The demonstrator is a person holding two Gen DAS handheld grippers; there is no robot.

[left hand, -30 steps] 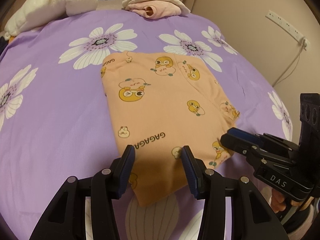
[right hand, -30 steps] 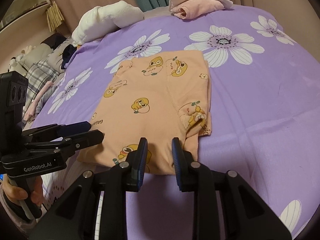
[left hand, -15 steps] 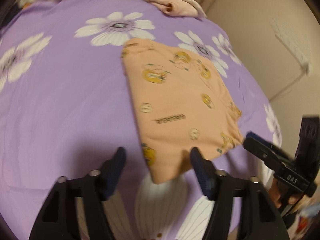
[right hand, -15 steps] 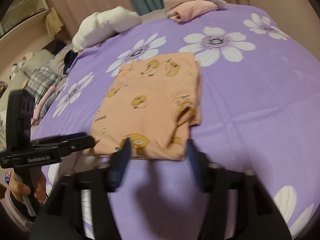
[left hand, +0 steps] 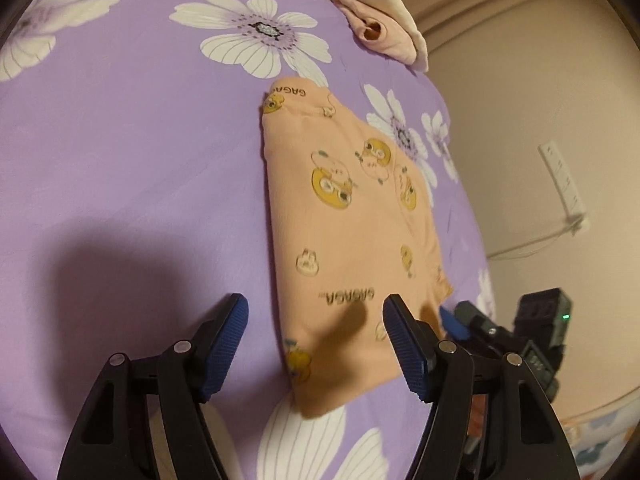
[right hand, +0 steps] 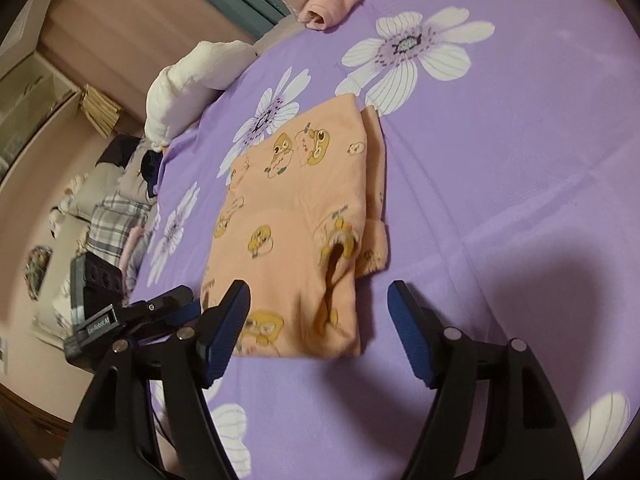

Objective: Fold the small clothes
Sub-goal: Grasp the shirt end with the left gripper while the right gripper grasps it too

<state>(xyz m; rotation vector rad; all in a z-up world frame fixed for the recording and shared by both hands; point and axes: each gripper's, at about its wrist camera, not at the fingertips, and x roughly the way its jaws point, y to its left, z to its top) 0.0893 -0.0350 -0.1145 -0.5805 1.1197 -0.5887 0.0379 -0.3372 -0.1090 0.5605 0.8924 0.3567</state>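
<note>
The folded orange garment (left hand: 352, 248) lies flat on the purple flowered sheet (left hand: 132, 152), printed with yellow cartoon ducks and the word GAGAGA. The left gripper (left hand: 316, 340) hangs above the garment's near left corner with its jaws spread wide and nothing between them. The right gripper (right hand: 320, 328) is just as wide and empty, poised over the near right corner, where a cuff opening gapes at the fold. Each gripper shows at the edge of the other's view, close beside the near edge. At the far end of the sheet rest a rolled pink cloth (left hand: 384, 36) and a white towel (right hand: 188, 80).
</note>
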